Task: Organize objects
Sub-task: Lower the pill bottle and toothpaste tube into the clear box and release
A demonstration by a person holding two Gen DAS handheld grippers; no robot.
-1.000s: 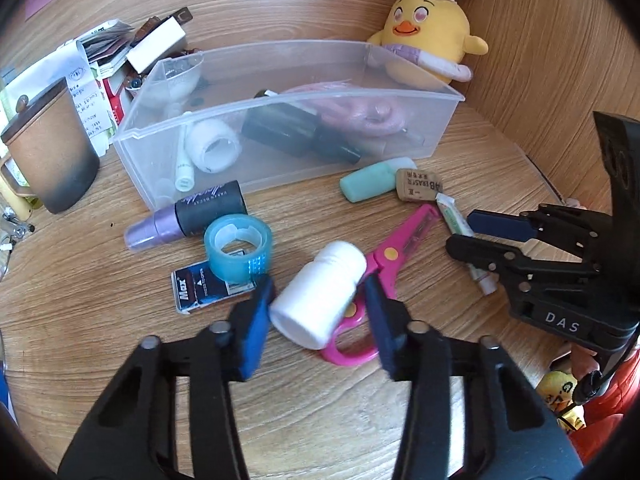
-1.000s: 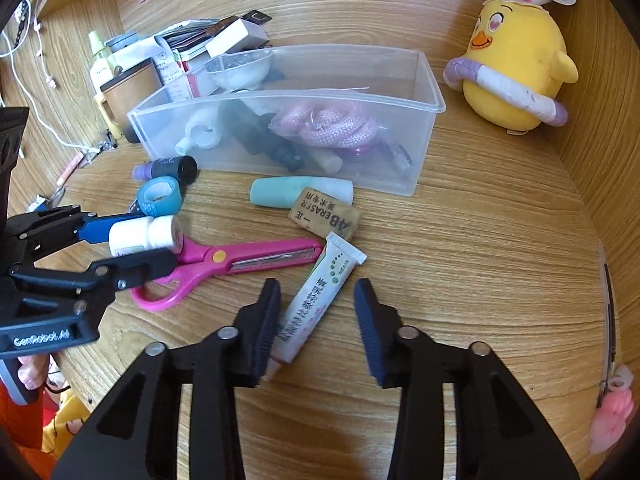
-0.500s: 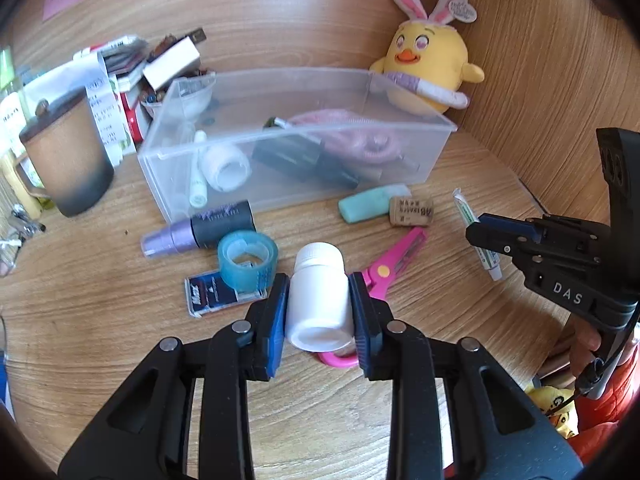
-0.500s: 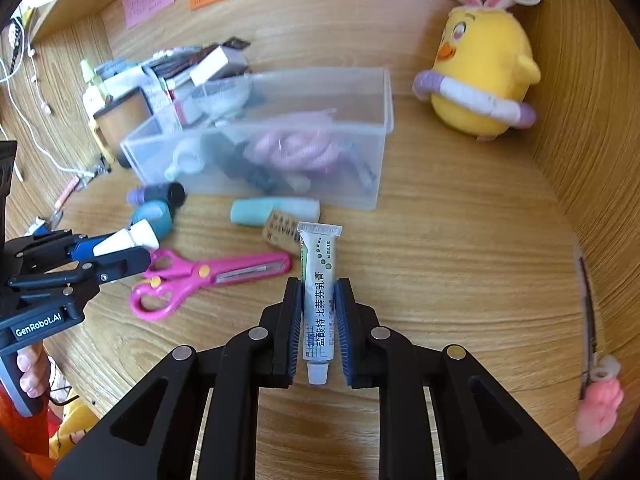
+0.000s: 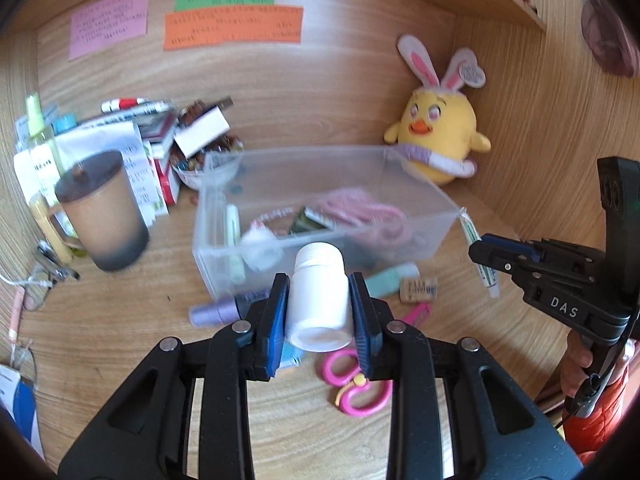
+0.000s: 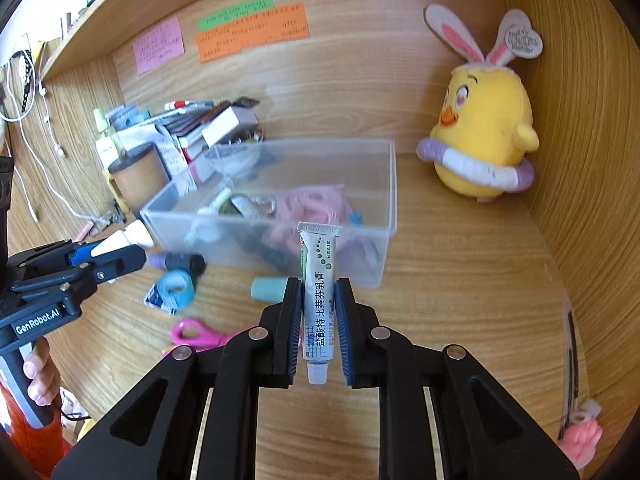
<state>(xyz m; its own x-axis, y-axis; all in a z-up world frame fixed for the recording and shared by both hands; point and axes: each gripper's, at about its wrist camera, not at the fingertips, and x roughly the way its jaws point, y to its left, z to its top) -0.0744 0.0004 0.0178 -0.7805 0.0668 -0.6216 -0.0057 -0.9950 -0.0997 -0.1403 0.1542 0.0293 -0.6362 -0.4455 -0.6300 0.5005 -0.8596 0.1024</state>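
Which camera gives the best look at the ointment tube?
The right wrist view: the ointment tube sits large and centred, label readable, clamped in the right gripper. The left wrist view shows it small, side-on, at the edge.

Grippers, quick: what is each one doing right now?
Left gripper: closed on the white bottle.
Right gripper: closed on the ointment tube.

The right gripper (image 5: 486, 254) carries the white letters "DAS" on its black body. The left gripper (image 6: 120, 256) carries "GenRobot.AI" in white on its black side. The ointment tube (image 6: 319, 300), which the right gripper's jaws clamp, has blue Chinese print "盐酸特比萘芬乳膏" along it. The sticky notes (image 6: 252, 32) on the back wall have writing, but it is too blurred to read.
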